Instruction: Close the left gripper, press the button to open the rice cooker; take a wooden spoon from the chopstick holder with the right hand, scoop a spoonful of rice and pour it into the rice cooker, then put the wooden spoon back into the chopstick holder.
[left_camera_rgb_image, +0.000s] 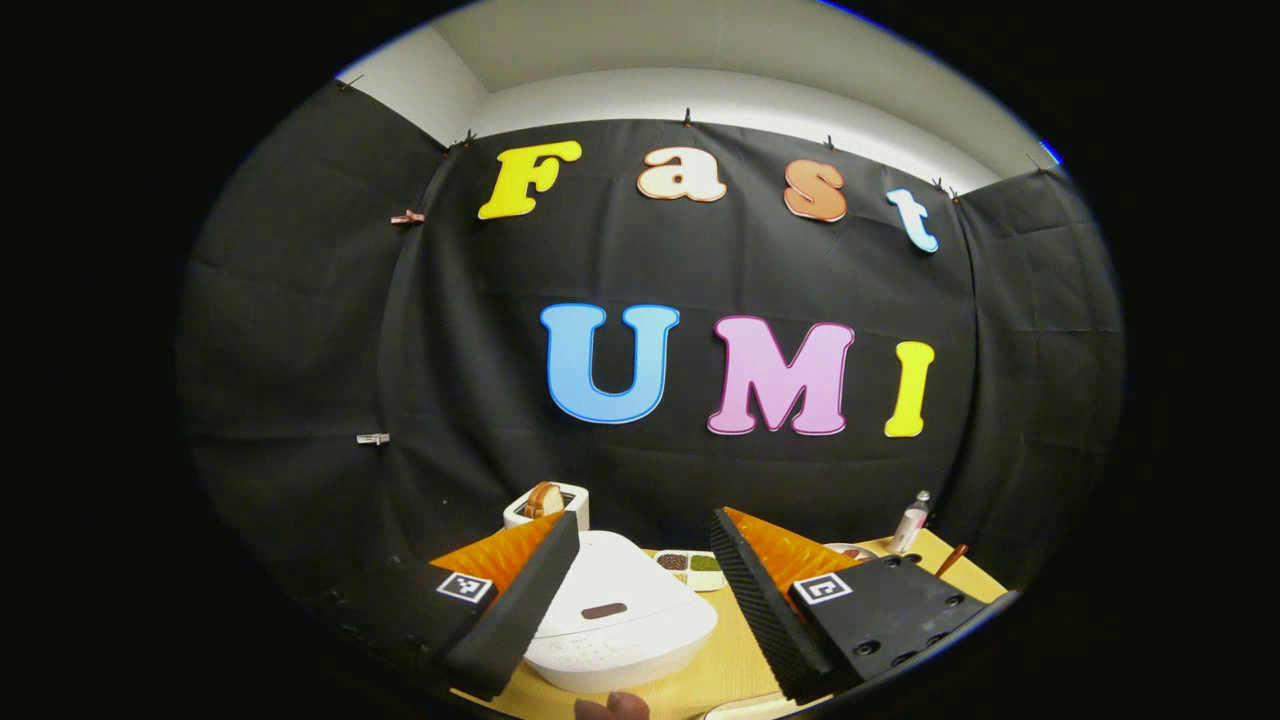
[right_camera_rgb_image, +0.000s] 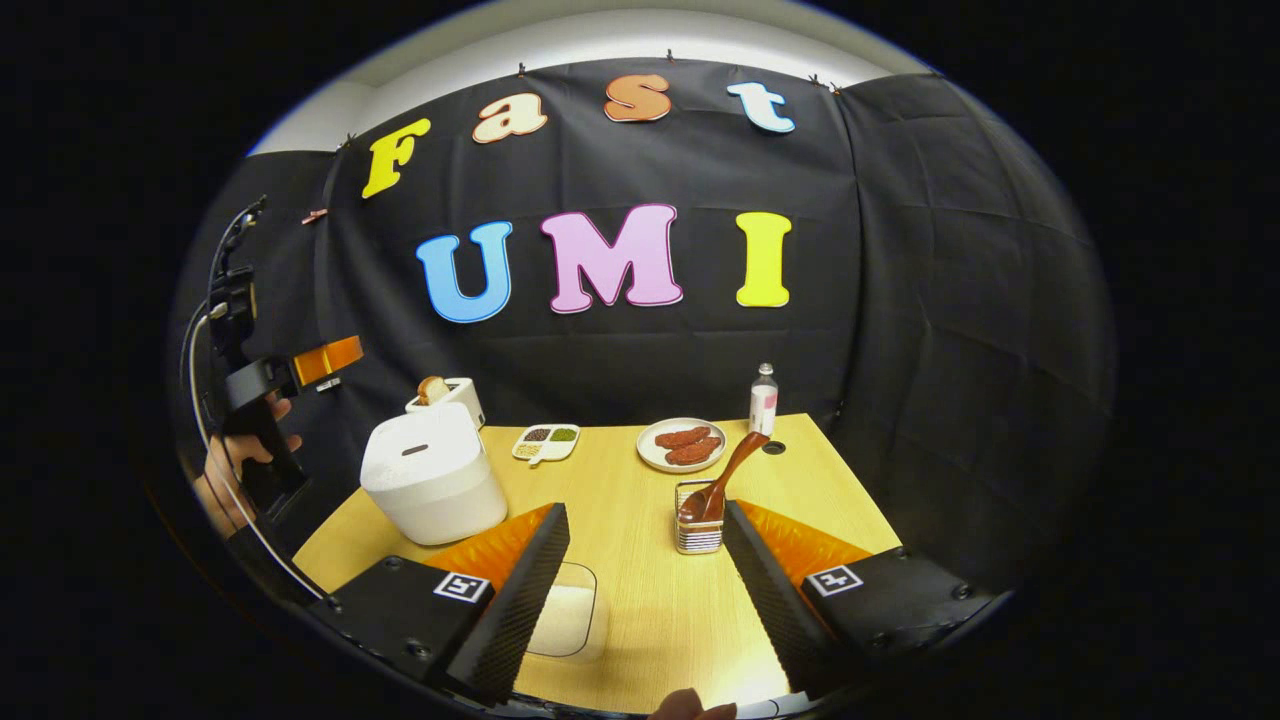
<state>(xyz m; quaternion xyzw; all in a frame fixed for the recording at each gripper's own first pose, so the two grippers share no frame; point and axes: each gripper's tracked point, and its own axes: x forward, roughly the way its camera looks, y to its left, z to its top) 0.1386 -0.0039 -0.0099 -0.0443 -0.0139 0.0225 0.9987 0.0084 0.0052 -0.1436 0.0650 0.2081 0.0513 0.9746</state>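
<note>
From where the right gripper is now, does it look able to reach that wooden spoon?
Probably yes. The right gripper, jaws open, faces the wooden spoon standing in the chopstick holder, with only bare table between them.

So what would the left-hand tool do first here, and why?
Probably bring the left gripper's fingers together. They stand wide apart above the white rice cooker, whose lid is down, and a closed tip would press the lid's button more surely. The wooden spoon sits untouched in the chopstick holder.
</note>
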